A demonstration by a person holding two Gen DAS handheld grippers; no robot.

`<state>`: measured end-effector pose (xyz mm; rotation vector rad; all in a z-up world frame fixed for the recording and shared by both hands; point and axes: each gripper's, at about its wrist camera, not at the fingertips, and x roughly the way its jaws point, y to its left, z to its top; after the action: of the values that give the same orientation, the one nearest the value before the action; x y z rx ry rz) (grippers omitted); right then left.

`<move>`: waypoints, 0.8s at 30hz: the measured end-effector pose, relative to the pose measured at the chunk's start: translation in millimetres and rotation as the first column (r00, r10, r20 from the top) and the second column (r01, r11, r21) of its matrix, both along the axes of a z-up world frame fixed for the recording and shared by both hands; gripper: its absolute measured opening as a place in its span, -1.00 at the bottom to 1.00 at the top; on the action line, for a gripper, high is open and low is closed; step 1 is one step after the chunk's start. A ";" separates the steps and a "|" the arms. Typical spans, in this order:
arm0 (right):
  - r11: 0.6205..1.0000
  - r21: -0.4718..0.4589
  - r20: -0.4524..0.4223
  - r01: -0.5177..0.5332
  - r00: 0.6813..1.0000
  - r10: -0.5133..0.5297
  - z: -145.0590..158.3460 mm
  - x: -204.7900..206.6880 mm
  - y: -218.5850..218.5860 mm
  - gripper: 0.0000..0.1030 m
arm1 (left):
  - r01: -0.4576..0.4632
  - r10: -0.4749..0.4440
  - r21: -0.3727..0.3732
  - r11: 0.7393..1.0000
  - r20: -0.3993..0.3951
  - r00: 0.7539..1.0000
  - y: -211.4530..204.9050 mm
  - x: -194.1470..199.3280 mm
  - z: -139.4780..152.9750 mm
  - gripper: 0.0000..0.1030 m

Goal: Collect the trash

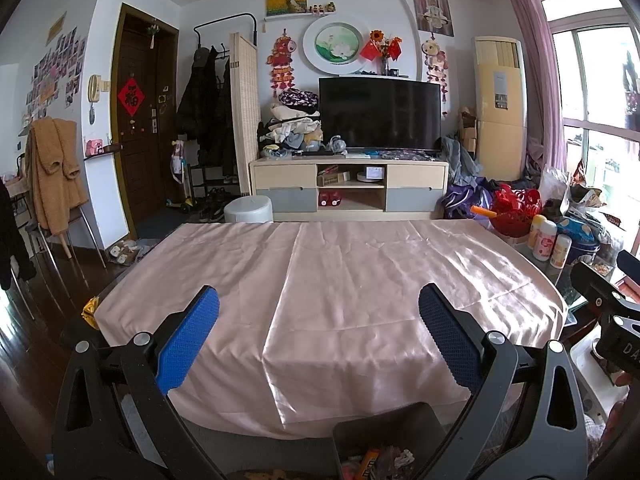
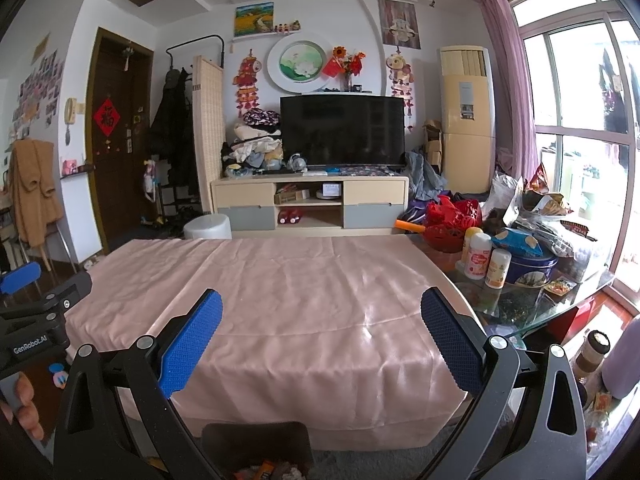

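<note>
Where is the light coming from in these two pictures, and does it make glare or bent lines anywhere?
Left wrist view: daylight from the tall window, overexposed at the right edge; shiny streaks on the pink satin cloth; fisheye bends the brown wooden door. Right wrist view: the window is blown out, glare on the cloth and the glass tabletop; corners vignette dark.

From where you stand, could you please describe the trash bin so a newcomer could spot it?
Find the pink tablecloth on the big table. Just below its near edge sits the trash bin, a dark open box showing wrappers inside, unlike the bottles on the glass at right.
</note>
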<state>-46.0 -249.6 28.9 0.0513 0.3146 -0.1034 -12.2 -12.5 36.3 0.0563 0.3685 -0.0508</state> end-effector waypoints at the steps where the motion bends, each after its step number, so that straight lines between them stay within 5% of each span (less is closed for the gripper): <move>1: 1.000 -0.001 -0.001 -0.001 1.000 0.001 -0.6 0.4 -1.3 0.94 | 0.001 -0.001 0.001 1.000 -0.001 1.000 0.3 -1.5 -0.4 0.84; 24: 1.000 0.002 -0.007 0.013 1.000 -0.013 1.2 -2.0 2.3 0.94 | 0.006 -0.006 -0.021 1.000 0.002 1.000 -16.5 -2.1 -1.4 0.84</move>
<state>-48.0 -247.4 30.1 0.0553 0.3216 -0.1161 -14.2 -28.9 34.9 0.0369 0.3662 -0.0604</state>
